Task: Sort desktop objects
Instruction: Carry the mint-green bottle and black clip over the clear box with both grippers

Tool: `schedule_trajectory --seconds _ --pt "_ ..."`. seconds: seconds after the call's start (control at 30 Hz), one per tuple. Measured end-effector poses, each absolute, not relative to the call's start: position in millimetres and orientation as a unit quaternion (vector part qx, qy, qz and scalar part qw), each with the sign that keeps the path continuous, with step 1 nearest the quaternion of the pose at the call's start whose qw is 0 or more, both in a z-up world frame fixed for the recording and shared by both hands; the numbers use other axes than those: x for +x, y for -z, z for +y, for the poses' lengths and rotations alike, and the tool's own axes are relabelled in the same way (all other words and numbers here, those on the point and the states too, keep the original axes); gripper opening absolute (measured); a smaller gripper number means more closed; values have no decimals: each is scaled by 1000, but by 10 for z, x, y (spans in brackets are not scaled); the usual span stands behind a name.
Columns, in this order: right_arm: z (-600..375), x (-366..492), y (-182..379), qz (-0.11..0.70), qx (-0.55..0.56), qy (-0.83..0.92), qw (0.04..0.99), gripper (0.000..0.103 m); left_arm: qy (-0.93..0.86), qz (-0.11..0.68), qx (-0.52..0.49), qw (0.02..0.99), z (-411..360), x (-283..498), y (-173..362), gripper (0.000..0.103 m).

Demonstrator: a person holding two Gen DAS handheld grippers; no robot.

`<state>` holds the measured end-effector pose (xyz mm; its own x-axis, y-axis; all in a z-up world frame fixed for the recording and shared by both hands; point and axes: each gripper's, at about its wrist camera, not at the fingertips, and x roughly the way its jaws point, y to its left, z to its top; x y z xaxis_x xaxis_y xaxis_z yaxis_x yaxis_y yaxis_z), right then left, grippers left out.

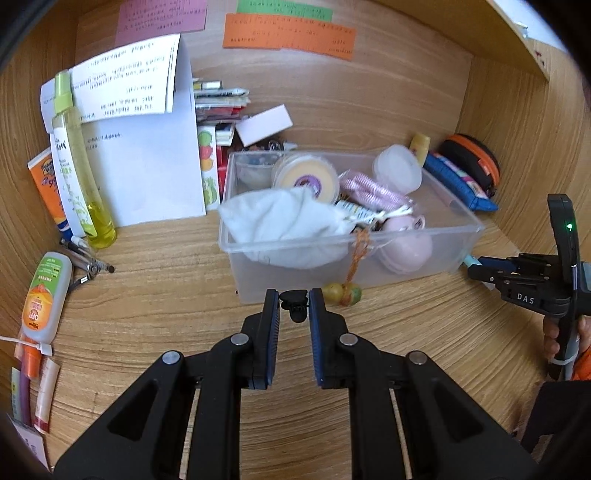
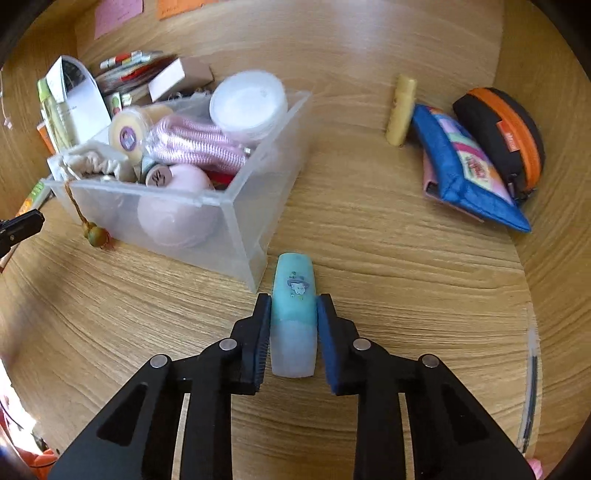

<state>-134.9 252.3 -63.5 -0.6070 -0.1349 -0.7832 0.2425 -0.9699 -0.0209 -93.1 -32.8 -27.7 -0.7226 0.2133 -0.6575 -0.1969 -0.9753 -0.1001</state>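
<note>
Wood-grain panels close in the table (image 2: pixel 369 229) on the back and both sides, like a desk alcove, with pink, green and orange paper notes (image 1: pixel 288 31) stuck on the rear wall. Clutter lines the edges: a tall yellow spray bottle (image 1: pixel 79 162) and tubes at the left, papers and booklets behind, a blue pouch (image 2: pixel 465 170) and an orange-trimmed black case (image 2: pixel 506 129) at the right.

A clear plastic bin (image 1: pixel 424 254) sits mid-table, already holding a white cloth bag (image 1: pixel 284 221), round tubs, a pink ball and pink cord.

The left claw (image 1: pixel 293 301) is pinched tight on a small black clip (image 1: pixel 293 299), held just in front of the bin's near wall. The right claw (image 2: pixel 293 306) has its pads pressed to both sides of a turquoise tube (image 2: pixel 293 291) with a frosted cap; the tube lies on the table just beside the bin's near corner.

Judging from this, both items are bound for the bin. To do it well, each claw should rise enough to clear the rim before crossing over it, since the bin is light and a knock could slide it. The tube looks smooth and rounded, so a firm, centred grip matters. The beaded charm (image 1: pixel 343 291) dangling over the front wall could snag on the left claw. Letting go low over a free gap would keep things from bouncing out.
</note>
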Motion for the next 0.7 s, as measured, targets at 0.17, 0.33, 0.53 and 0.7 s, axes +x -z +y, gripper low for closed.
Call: schedule_trajectory --seconds 0.17,0.33,0.53,0.7 --pt "2555 -1216 359 53 397 911 102 22 -934 -12 -338 119 -315 -901 146 15" --pt "2521 -1202 27 46 360 925 113 22 -938 -17 -322 126 -309 -929 18 15" --pt "2349 -1204 -201 44 327 934 138 23 -941 -24 -308 139 -269 -1029 -118 15" --pt "2160 -1272 -247 44 317 934 161 23 -941 -22 -304 150 -199 -1190 -201 15"
